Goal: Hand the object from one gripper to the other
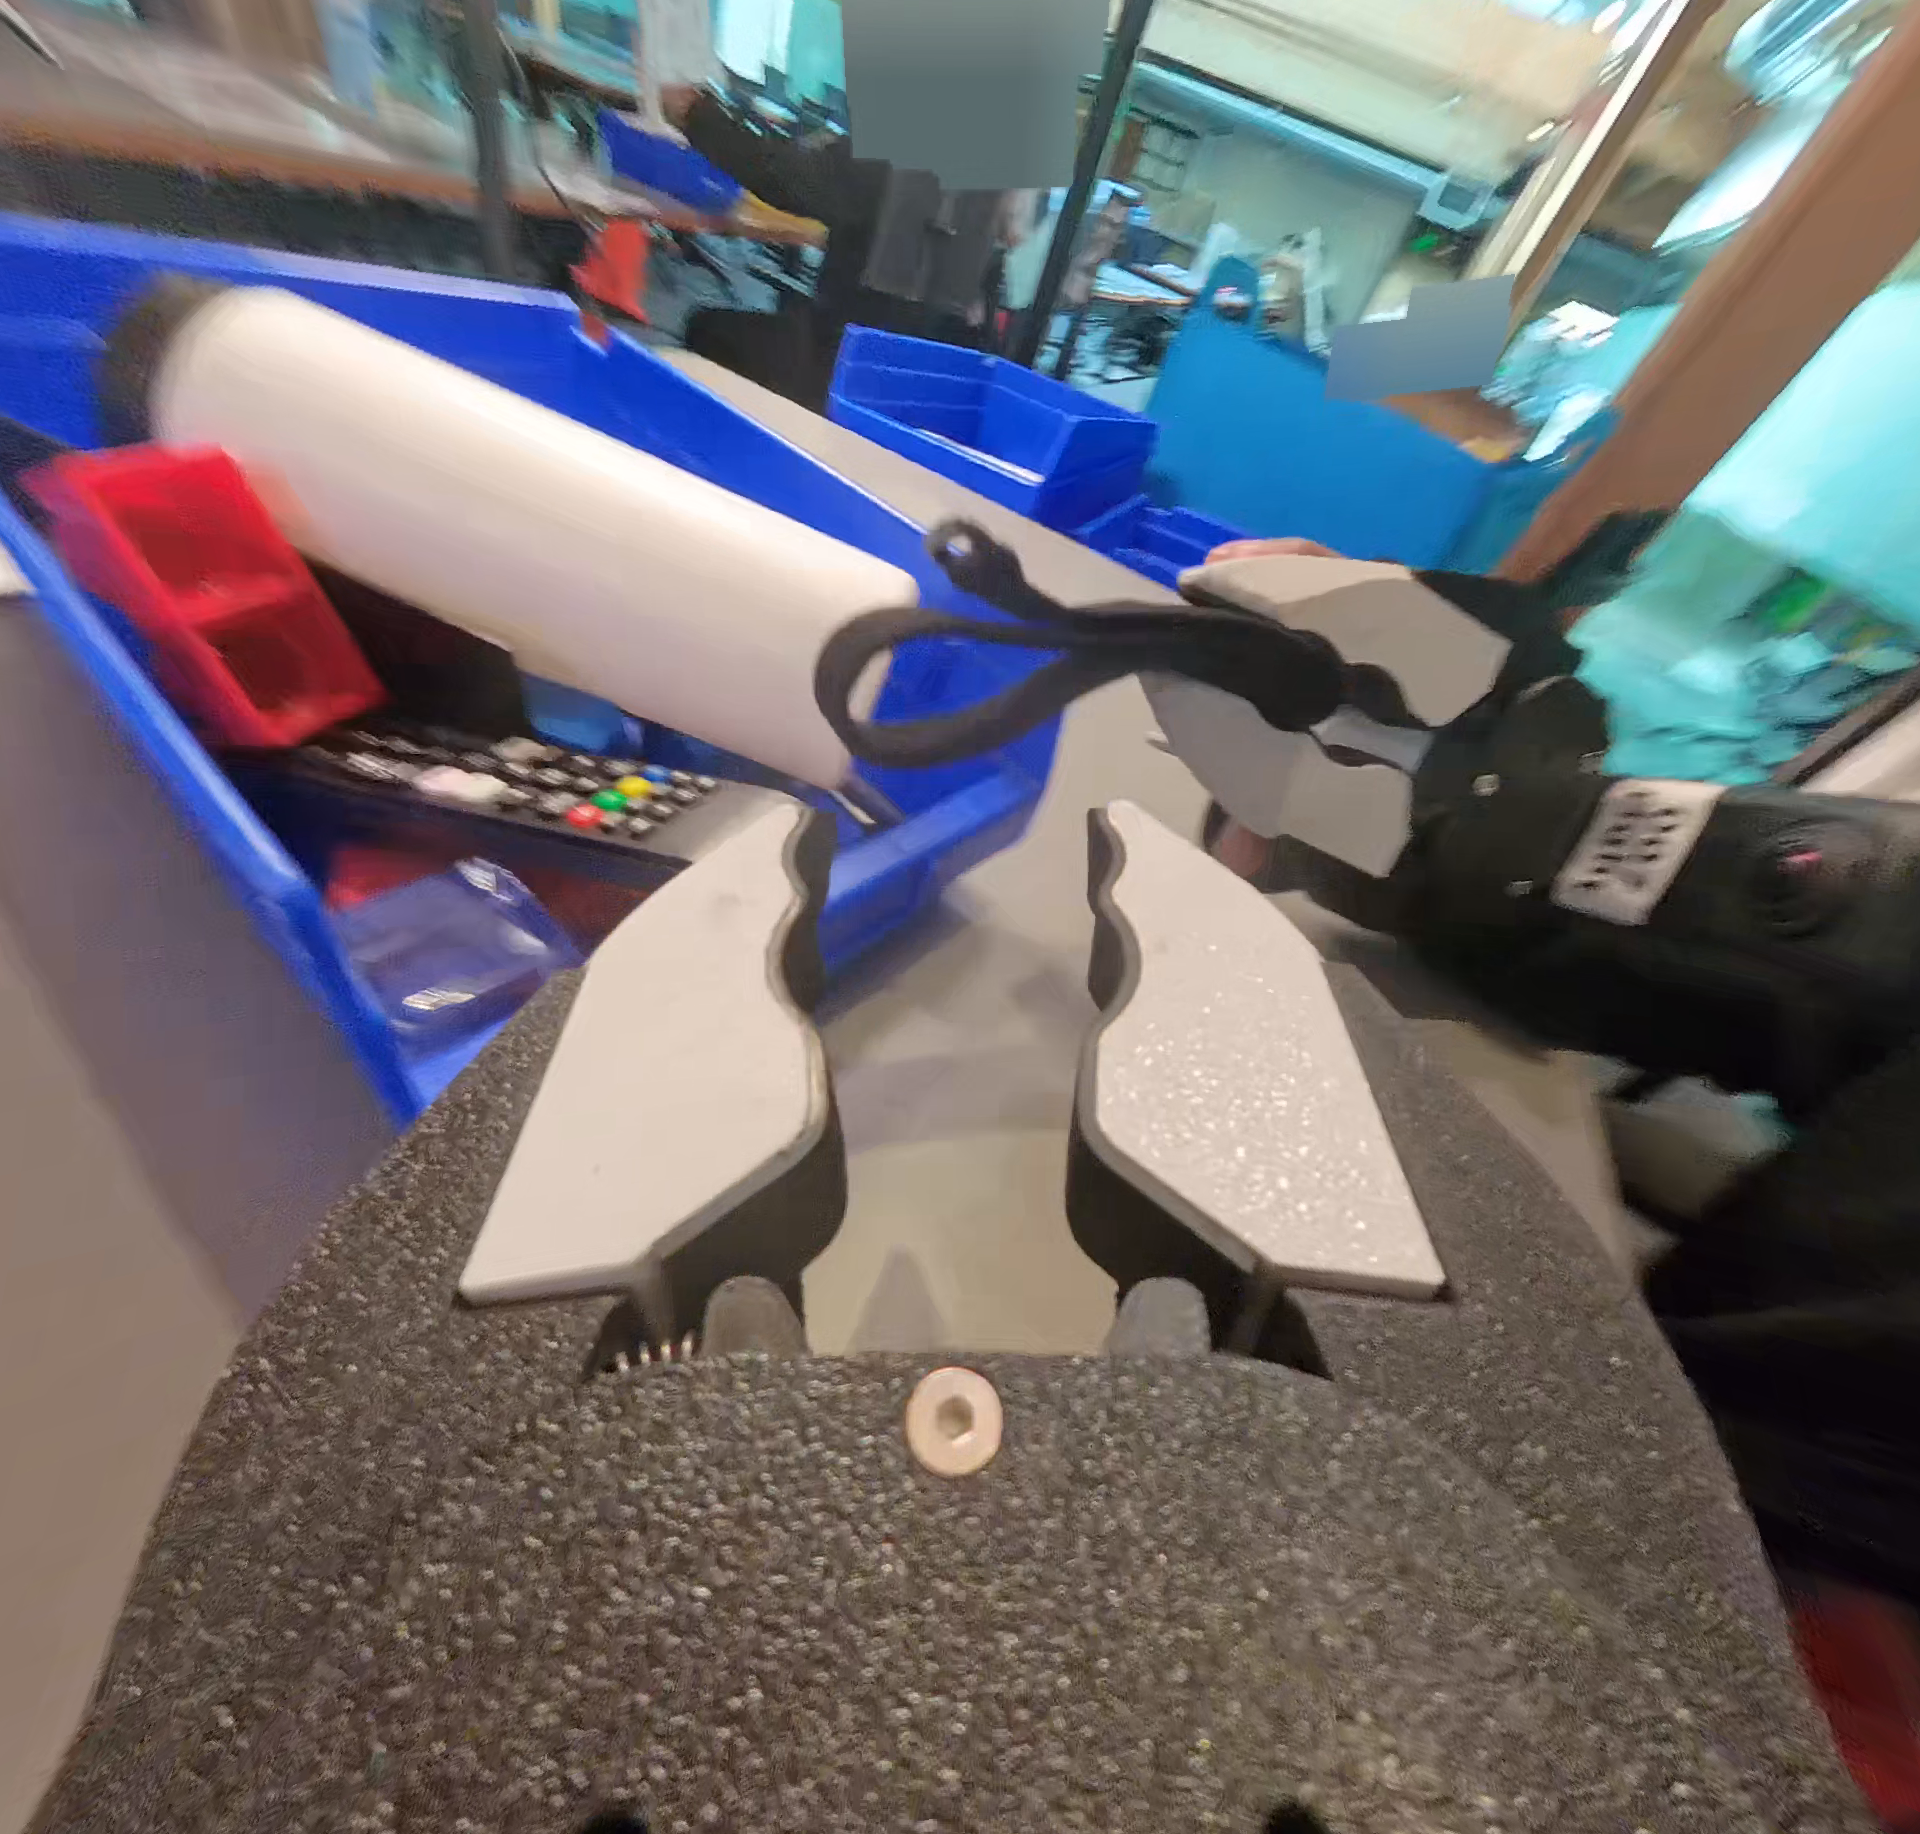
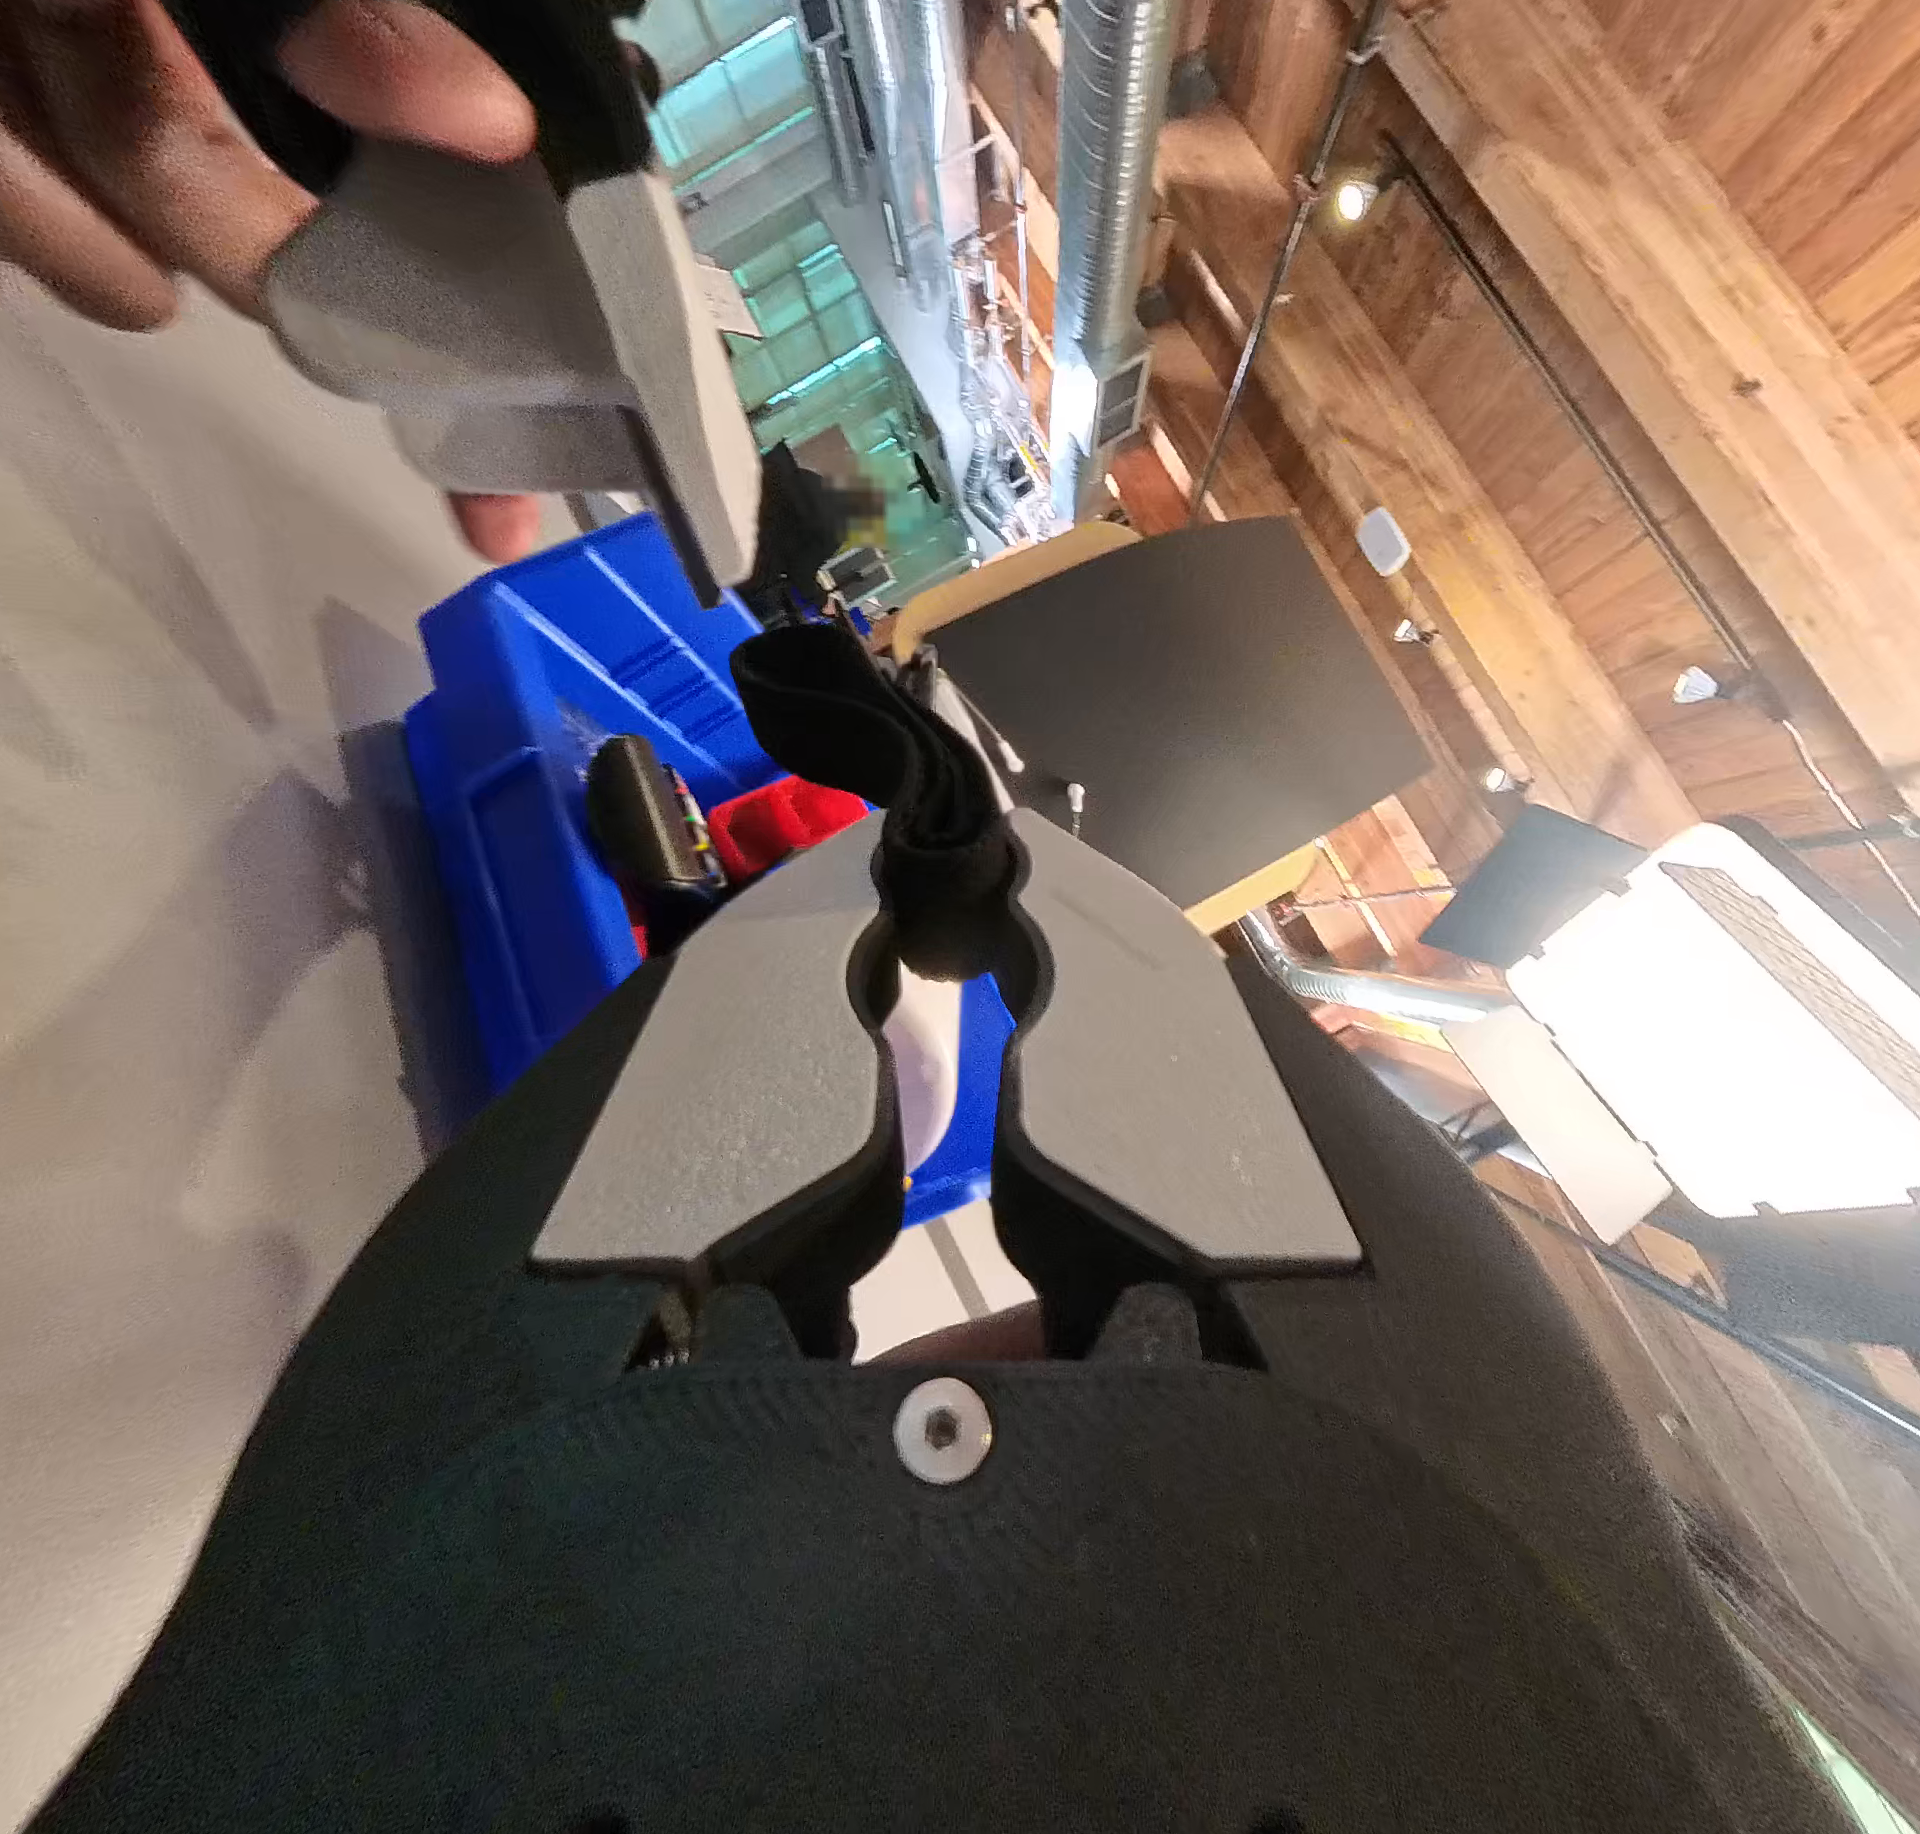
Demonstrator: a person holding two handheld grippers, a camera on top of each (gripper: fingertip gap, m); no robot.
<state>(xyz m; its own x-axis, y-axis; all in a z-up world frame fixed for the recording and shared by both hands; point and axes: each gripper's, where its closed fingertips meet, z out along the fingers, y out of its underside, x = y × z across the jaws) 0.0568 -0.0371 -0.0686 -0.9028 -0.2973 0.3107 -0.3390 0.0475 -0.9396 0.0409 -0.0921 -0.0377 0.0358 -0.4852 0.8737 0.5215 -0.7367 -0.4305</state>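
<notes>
A black strap [image 1: 1039, 631], bunched and ending in a loop, hangs from my right gripper [image 1: 1184, 641], which comes in from the right and is shut on it. In the right wrist view the strap [image 2: 831, 704] sticks out past the closed tips of the right gripper [image 2: 951, 839]. My left gripper [image 1: 961, 828] is open and empty, just below and in front of the strap's loop, not touching it. One of its grey fingers [image 2: 644, 330], with a hand behind it, shows at the upper left of the right wrist view.
A big blue bin [image 1: 291, 901] at the left holds a white cylinder [image 1: 499, 517] leaning over its rim, a red box [image 1: 208, 589] and a black keypad device [image 1: 499, 776]. More blue bins [image 1: 987, 413] stand farther back on the grey table [image 1: 935, 1036]. There is about 7 cm between the tips of the two grippers.
</notes>
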